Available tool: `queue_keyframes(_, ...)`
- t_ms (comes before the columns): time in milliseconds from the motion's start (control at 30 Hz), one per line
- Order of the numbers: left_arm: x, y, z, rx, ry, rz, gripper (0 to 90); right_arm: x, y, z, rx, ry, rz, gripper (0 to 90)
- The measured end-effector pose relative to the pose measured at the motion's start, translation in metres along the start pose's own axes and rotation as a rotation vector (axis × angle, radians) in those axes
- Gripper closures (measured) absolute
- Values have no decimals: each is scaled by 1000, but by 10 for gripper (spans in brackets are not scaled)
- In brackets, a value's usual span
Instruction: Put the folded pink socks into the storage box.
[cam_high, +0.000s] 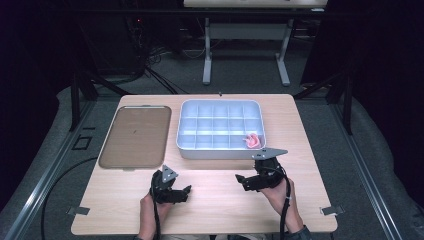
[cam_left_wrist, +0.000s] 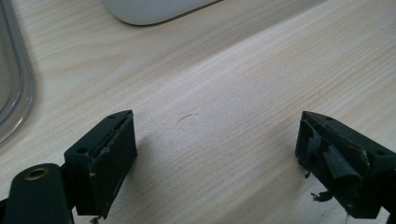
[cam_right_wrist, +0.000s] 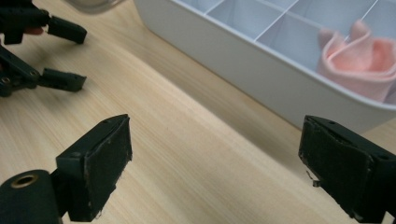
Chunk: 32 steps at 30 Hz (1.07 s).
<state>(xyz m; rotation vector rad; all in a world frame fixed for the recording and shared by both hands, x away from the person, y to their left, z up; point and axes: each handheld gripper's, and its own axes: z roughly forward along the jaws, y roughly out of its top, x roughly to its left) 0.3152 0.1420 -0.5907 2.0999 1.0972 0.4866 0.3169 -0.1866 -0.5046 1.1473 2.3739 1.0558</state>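
**Both jaws wide over bare wood**

My left gripper (cam_high: 186, 192) hung with its jaws wide apart, nothing between them but the light wooden surface (cam_left_wrist: 224, 93). My right gripper (cam_high: 241, 180) was likewise spread wide and empty, near the front wall of the white compartment tray (cam_high: 220, 151). A pink folded cloth (cam_right_wrist: 362, 58) lay in that tray's near right compartment. The brown flat tray (cam_high: 135, 136) sat just left of it.

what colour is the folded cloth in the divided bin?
Pale pink, the folded cloth in the white divided bin; clearest in the right gripper view.
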Motion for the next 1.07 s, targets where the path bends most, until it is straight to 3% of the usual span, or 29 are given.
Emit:
queue_keyframes(167, 0, 0, 0, -3, 3, -1, 121, -1, -19, 17, 35, 21, 20, 64)
queue_keyframes(533, 0, 0, 0, -4, 3, -4, 121, 3, -63, 49, 62, 13, 37, 21)
queue_keyframes(833, -1, 0, 0, -2, 2, -4, 121, 10, -69, 51, 56, -57, -12, 0)
queue_keyframes(1067, -1, 0, 0, -2, 3, -3, 122, 10, -70, 51, 38, -68, 4, 0)
